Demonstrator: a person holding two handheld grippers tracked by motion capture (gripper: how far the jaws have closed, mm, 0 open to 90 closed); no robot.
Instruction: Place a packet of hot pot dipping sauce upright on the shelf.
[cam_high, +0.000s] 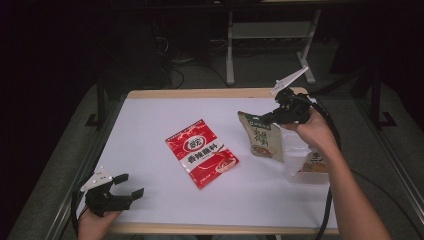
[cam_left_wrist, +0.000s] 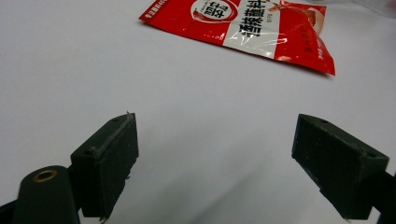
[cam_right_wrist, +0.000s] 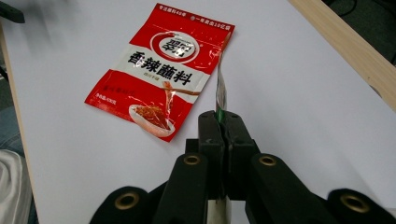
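Green pouch (cam_high: 263, 137) hangs pinched in the right claw (cam_high: 272, 116); left claw (cam_high: 131, 186) gapes empty.

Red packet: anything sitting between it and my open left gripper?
Nothing visible. The left gripper looks over bare white table straight to the red packet. The green pouch hangs from the right gripper, off to the side.
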